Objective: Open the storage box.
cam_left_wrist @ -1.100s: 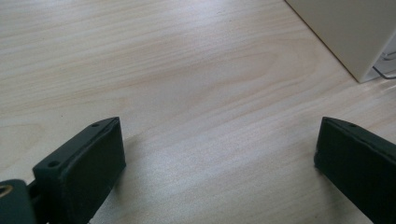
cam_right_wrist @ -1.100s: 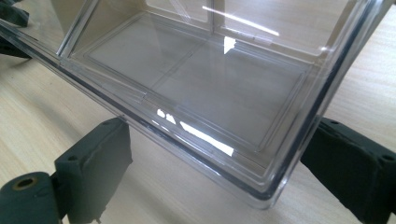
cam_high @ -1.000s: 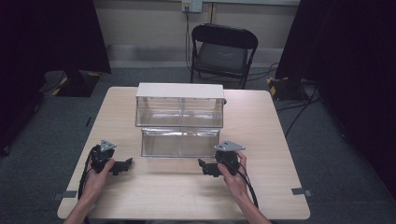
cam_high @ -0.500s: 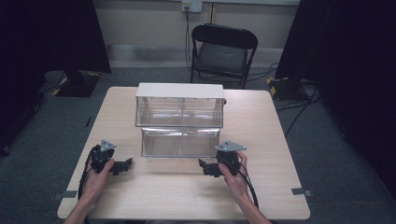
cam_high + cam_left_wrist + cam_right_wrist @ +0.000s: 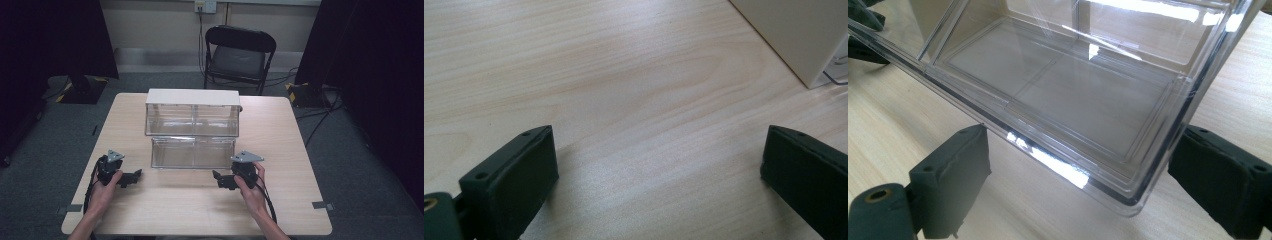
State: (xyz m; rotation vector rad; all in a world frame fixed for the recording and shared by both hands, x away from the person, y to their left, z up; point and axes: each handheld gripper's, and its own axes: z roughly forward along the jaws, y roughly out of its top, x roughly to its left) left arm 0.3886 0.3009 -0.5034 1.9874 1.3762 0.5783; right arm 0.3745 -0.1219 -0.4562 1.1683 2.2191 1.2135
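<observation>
The clear drawer (image 5: 193, 152) stands pulled out from the cabinet (image 5: 192, 112), mid-table; the right gripper (image 5: 1075, 187) straddles its near corner, jaws wide, pads not touching; the left gripper (image 5: 659, 170) gapes over bare table (image 5: 589, 75). Risk: a skewed push would likely jam the drawer or shove the cabinet; no readable markings.

From my seat this reads as a lab or recording studio, not a home. I see a plain wooden table (image 5: 280, 150) alone on grey carpet (image 5: 350, 165), with black curtains (image 5: 55, 40) hung at 10 and 2 o'clock. A black folding chair (image 5: 239, 55) stands at 12 o'clock beneath a wall socket (image 5: 205, 6). Cables (image 5: 320, 120) trail across the floor at 2 o'clock, and tape marks (image 5: 320, 205) sit by the table's near corners.
</observation>
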